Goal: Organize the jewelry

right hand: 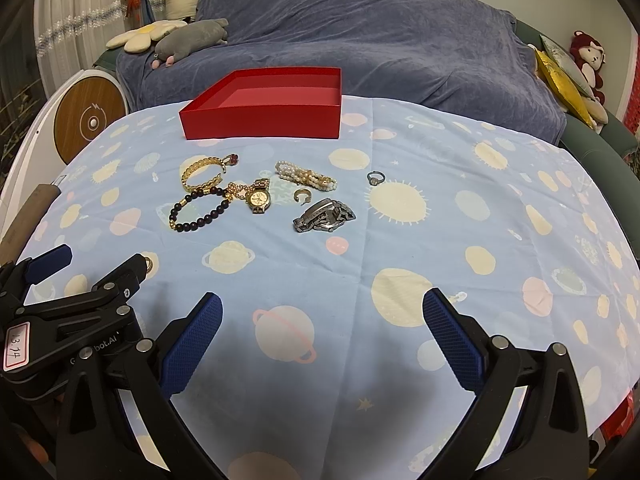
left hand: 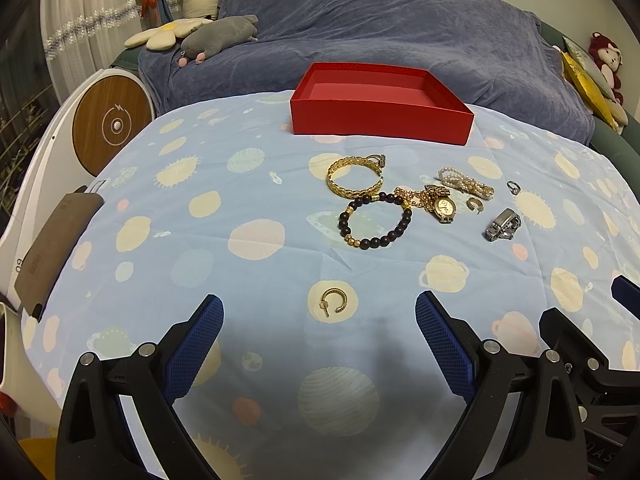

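Note:
An empty red box [left hand: 380,118] [right hand: 260,122] stands at the far side of the blue planet-print cloth. In front of it lie a gold bangle [left hand: 355,178] [right hand: 202,172], a dark bead bracelet [left hand: 376,220] [right hand: 198,209], a gold watch [left hand: 444,208] [right hand: 259,198], a pearl bracelet [left hand: 464,184] [right hand: 306,176], a silver watch [left hand: 503,225] [right hand: 324,216], a small ring [left hand: 513,187] [right hand: 376,178] and a hoop earring [left hand: 475,204] [right hand: 301,195]. Another gold hoop earring [left hand: 334,300] lies just ahead of my open left gripper [left hand: 320,312]. My right gripper [right hand: 322,312] is open over bare cloth.
A sofa under a blue throw [left hand: 380,28] with soft toys [left hand: 218,36] sits behind the table. A round wooden-faced device [left hand: 114,124] stands at the left edge. A brown pouch [left hand: 56,248] lies on the table's left side. Cushions [right hand: 564,76] sit at the right.

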